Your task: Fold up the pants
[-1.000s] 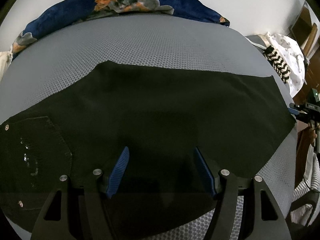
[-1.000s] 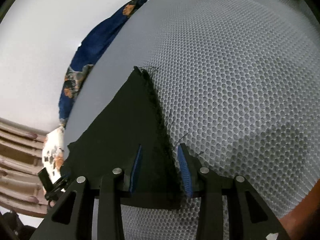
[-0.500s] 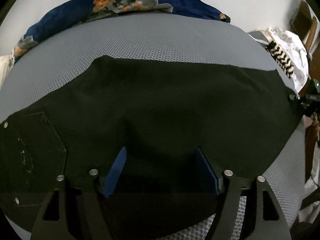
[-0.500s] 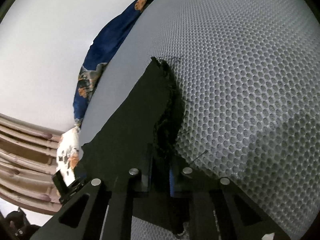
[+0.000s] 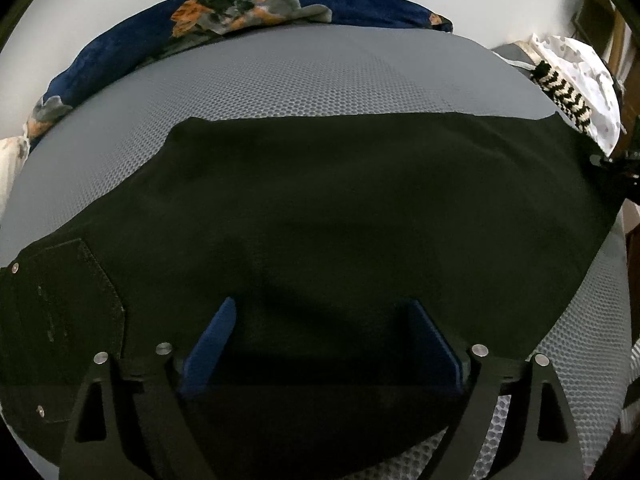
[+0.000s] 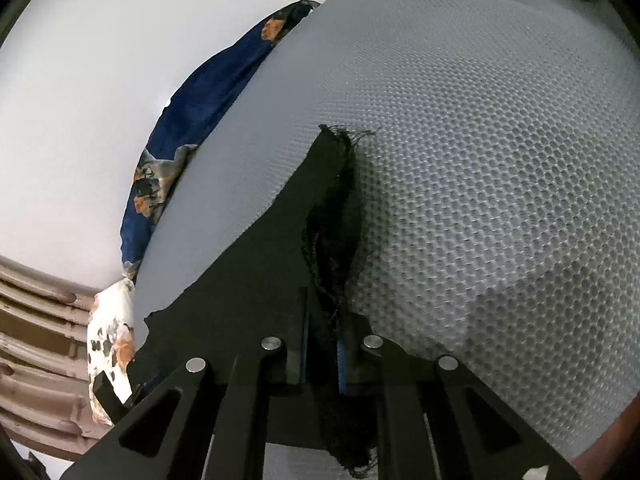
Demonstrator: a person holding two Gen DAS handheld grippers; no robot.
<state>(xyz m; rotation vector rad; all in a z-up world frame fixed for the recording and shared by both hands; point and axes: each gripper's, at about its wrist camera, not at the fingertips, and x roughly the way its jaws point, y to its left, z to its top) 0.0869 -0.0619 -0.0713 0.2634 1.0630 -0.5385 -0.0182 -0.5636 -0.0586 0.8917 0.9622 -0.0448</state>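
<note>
While lying spread across the grey honeycomb mattress (image 5: 320, 80), filling the middle of the left wrist frame: black pants (image 5: 340, 208), back pocket (image 5: 60, 300) at lower left. Spreading wide over the cloth, pinching nothing: left gripper (image 5: 320, 344). Clamping the frayed hem (image 6: 336, 208) at bottom centre of the right view: right gripper (image 6: 322, 344).

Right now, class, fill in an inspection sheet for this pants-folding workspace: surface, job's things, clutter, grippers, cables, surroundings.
Surface: grey honeycomb-mesh mattress.
Job's things: black pants spread flat; back pocket faces up; frayed hem lifted.
Clutter: blue floral blanket along the far edge; white spotted cloth and a black-and-cream knit at the corner.
Grippers: left gripper open above the pants, jaws just widened; right gripper shut on the hem.
Cables: nothing seen.
Surroundings: white wall.
</note>
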